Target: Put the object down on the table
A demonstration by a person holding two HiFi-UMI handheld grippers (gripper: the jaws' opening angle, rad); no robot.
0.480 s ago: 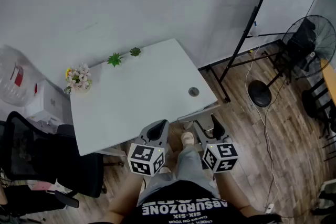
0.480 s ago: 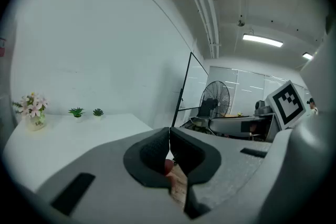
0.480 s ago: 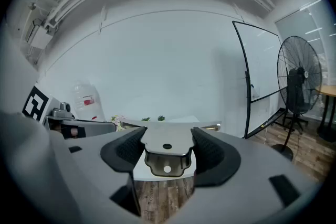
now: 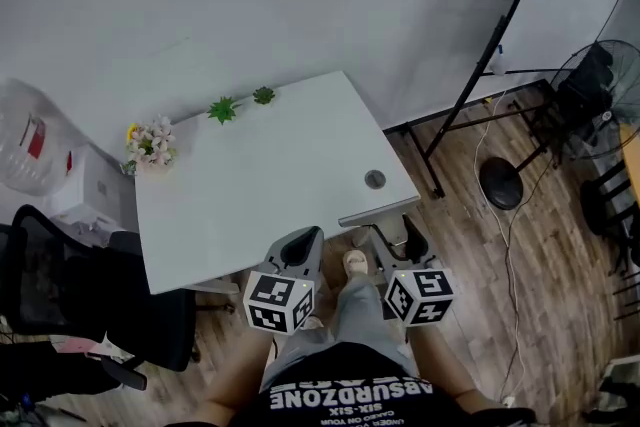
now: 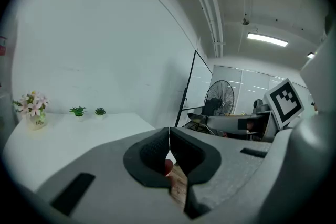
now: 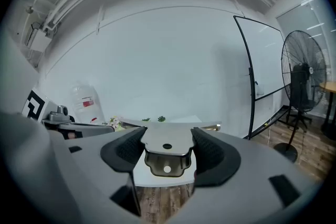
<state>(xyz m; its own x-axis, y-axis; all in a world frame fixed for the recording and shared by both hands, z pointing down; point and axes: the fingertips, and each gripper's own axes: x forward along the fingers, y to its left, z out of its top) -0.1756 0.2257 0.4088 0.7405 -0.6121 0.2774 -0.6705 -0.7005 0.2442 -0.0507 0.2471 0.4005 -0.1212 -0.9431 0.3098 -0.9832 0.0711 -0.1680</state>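
Barely anything moves: your right claw (image 6: 167, 151) clamps the metal plate (image 6: 167, 139).
You keep it level to land flat on the bench (image 4: 260, 185) ahead; left claw (image 5: 169, 147) clenched, empty.

Flat steel plate (image 6: 178, 140) — level, held between the jaws

White table (image 4: 260, 200): flowers (image 4: 150, 145) far-left corner, two small plants (image 4: 222, 109) far edge, round grommet (image 4: 375, 179) right.

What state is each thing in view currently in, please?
Left claw: shut, empty.
Right claw: shut on the metal plate.
Metal plate: gripped by its sides, not yet released.
Flowers: upright on the table.
Small plants: upright at the table's far edge.
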